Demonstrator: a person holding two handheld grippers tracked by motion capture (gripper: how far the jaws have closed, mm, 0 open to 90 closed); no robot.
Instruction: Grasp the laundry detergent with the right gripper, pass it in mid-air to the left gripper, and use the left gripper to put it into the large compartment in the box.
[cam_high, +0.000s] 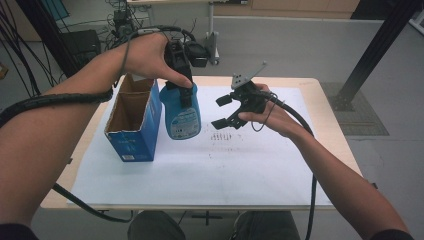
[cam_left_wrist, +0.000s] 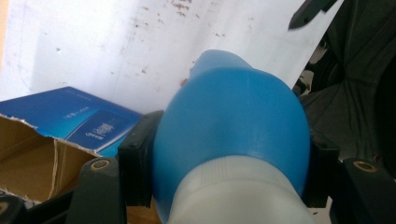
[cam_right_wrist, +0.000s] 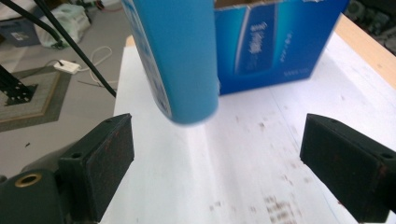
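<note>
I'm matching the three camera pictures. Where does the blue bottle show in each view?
High view: blue bottle hangs centre-left, clamped in the left gripper, beside the blue box.
Left gripper view: fills the centre between the pads.
Right gripper view: top centre, above the paper.
Shared landmark: the blue box.

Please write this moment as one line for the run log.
left tongs: shut on blue bottle, lifted beside box | right tongs: open, empty

The bottle (cam_high: 180, 112) hangs just right of the open box (cam_high: 134, 120), above the table (cam_high: 320, 115).
</note>
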